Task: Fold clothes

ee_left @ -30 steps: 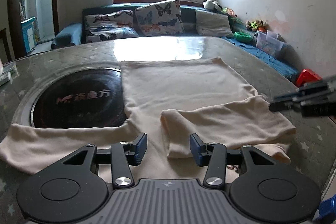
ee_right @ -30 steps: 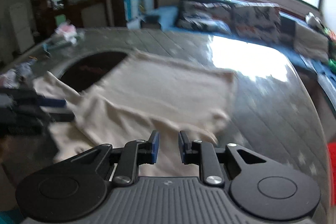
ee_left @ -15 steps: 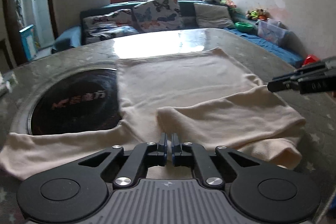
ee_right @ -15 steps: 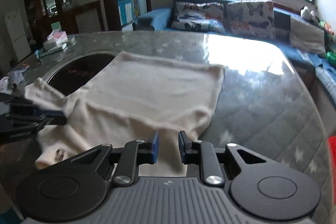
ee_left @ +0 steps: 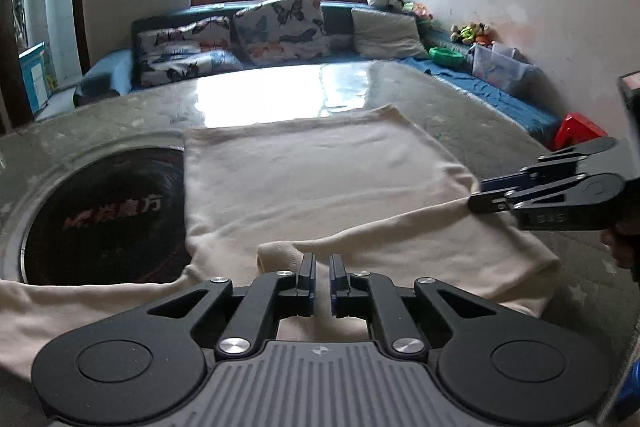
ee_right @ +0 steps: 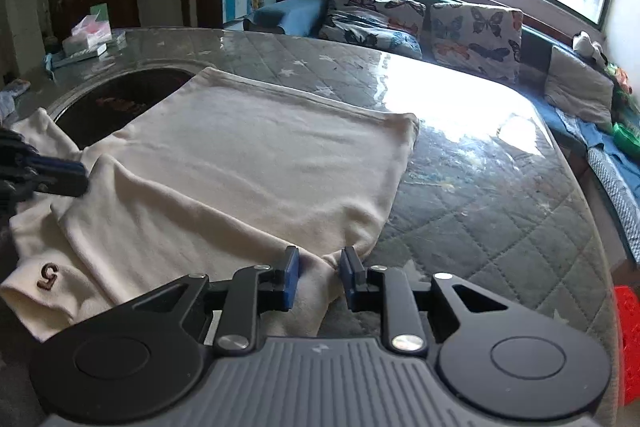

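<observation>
Left tongs [ee_left: 322, 277] are closed to a sliver at the sleeve cuff, bottom centre; whether cloth is pinched I can't tell. Right tongs [ee_right: 319, 273] stand slightly apart, with a bunched bit of shirt [ee_right: 256, 163] between them; pads don't look clamped yet. The shirt lies flat mid-frame on the bench [ee_right: 480, 195]. One sleeve [ee_left: 400, 247] is folded across the chest and the other [ee_left: 60, 307] trails out lower left, so I'd say early: that sleeve and the body folds remain. The bench is glossy and quilted, with a dark round inset [ee_left: 104, 219]. There's a sofa [ee_left: 280, 27] under the window at the top.
</observation>
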`<state>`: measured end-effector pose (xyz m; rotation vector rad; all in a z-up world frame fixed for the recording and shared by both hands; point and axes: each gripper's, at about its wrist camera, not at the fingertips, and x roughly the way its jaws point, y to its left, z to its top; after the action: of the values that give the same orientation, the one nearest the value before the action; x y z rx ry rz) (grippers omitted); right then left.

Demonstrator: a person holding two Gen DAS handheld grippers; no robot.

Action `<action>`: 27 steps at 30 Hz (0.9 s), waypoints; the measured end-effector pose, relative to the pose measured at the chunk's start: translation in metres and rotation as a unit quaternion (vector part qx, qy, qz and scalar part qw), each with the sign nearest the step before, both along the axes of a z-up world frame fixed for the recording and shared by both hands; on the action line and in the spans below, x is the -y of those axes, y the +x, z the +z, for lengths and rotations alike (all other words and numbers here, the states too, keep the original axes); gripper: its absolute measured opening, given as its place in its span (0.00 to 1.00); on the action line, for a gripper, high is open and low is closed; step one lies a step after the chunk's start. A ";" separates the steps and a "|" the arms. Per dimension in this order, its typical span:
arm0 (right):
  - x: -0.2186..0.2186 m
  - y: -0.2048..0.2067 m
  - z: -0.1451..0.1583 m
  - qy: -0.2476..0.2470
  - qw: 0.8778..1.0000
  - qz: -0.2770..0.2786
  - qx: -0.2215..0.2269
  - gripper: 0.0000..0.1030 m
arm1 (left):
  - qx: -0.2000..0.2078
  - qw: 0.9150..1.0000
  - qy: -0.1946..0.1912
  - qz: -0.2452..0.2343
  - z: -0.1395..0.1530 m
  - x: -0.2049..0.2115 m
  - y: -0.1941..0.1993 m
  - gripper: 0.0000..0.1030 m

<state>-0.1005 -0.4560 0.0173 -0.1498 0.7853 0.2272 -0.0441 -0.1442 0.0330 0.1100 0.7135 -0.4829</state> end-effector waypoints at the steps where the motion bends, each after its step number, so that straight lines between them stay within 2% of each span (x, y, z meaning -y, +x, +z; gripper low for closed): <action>1: 0.002 0.000 0.000 0.004 1.000 -0.005 -0.001 0.21 | -0.004 1.000 0.003 0.003 -0.004 0.001 0.004 0.08; 4: 0.005 -0.001 -0.001 0.010 1.000 -0.009 -0.001 0.22 | -0.013 1.000 0.007 0.010 -0.010 -0.002 0.010 0.08; 8: 0.002 -0.003 0.006 0.005 1.000 -0.003 0.009 0.22 | -0.001 1.000 0.001 0.014 -0.003 -0.007 0.006 0.11; 13: -0.005 -0.015 0.016 0.019 0.999 0.023 0.022 0.22 | -0.001 1.000 0.010 0.013 -0.005 -0.009 0.004 0.13; 16: -0.014 -0.028 0.016 0.022 0.999 0.046 0.018 0.22 | 0.002 1.000 0.014 0.012 -0.007 -0.013 -0.002 0.20; 18: -0.021 -0.038 0.012 0.017 0.998 0.062 0.010 0.22 | 0.008 1.000 0.016 0.012 -0.007 -0.018 -0.009 0.32; 22: -0.031 -0.048 0.002 0.003 0.997 0.072 -0.004 0.23 | 0.012 1.000 0.024 0.017 -0.008 -0.026 -0.018 0.32; 27: -0.044 -0.048 0.013 -0.007 0.996 0.088 0.008 0.23 | 0.013 0.999 0.016 0.044 -0.006 -0.046 -0.025 0.35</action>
<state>-0.1481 -0.4125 0.0303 -0.2334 0.7591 0.3866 -0.0692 -0.0986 0.0267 0.1143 0.6985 -0.3849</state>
